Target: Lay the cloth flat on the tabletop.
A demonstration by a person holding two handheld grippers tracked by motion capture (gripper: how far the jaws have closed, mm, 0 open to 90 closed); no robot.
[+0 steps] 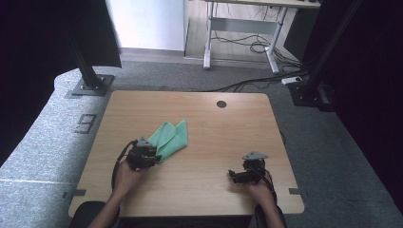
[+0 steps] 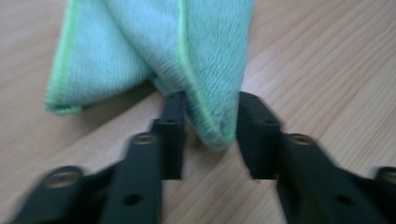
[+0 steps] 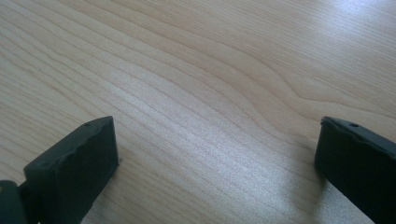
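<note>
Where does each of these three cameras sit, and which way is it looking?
High view: above the person's side, looking forward and down on the light wooden table; both forearms and grippers show.
Left gripper view: rides the left gripper, looking along its black jaws at the folded green microfibre cloth, a corner between them.
Right gripper view: rides the right gripper, jaws wide over bare wood.
Shared: high and left gripper views both show the cloth.

My left gripper (image 1: 148, 155) covers the green cloth's (image 1: 169, 137) near corner from above; up close, the cloth's far end runs off frame.
</note>
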